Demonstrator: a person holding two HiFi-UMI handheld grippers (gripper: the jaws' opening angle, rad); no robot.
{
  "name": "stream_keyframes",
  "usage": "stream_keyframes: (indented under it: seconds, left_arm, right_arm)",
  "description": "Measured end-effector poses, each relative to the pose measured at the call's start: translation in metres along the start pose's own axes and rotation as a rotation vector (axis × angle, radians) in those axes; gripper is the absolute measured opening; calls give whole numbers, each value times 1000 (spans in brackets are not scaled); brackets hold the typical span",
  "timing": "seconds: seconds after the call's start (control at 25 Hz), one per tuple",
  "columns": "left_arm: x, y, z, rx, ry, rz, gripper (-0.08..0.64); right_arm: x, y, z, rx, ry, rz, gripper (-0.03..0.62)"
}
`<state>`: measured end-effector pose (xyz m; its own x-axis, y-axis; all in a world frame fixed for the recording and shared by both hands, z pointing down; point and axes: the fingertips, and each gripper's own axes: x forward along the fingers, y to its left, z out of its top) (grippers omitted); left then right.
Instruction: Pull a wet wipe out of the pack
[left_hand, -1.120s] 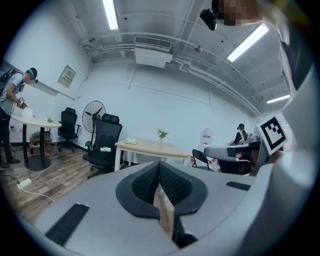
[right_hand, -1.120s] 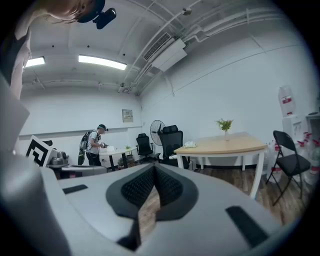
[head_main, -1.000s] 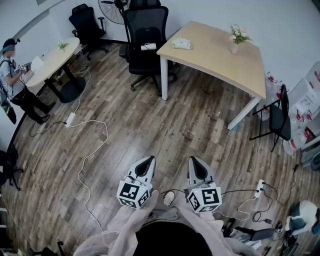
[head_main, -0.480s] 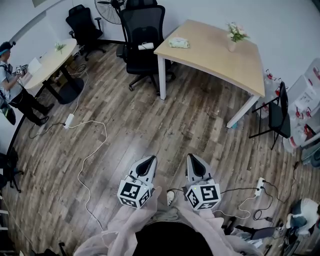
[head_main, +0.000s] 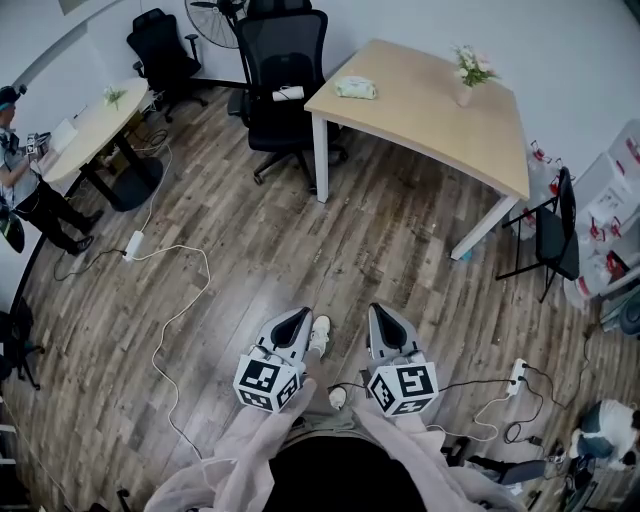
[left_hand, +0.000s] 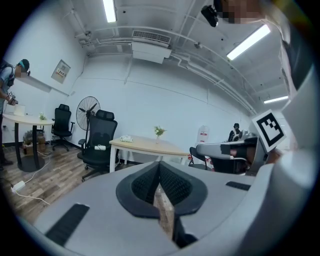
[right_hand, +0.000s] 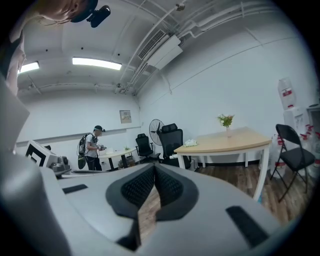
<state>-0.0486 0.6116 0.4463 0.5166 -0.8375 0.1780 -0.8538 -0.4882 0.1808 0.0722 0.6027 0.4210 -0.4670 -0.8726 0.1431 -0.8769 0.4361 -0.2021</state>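
My left gripper (head_main: 296, 320) and right gripper (head_main: 383, 316) sat clenched and empty, bottom centre. One wipe pack (head_main: 357, 88) lay upper centre on the table (head_main: 440, 115), well apart.

1 wet wipe pack (head_main: 356, 88): soft, pale green-white, lying flat on the light wooden table (head_main: 430, 115), near the table's corner just beside the black office chair (head_main: 285, 60). At this range its flap state cannot be determined.

Pale-wood table (head_main: 430, 105), black chair (head_main: 285, 50), grey-brown plank floor (head_main: 330, 250) — pale-green wipe pack (head_main: 356, 88)
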Motion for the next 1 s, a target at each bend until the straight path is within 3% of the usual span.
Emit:
stream_keyframes:
  seconds: [0.48, 1.0]
  left_arm:
    - [76, 50, 31, 8, -3, -11, 9]
    - [160, 118, 71, -3, 6, -40, 9]
  right_arm:
    - [88, -25, 25, 1, 2, 19, 12]
    - [188, -64, 49, 32, 32, -33, 12]
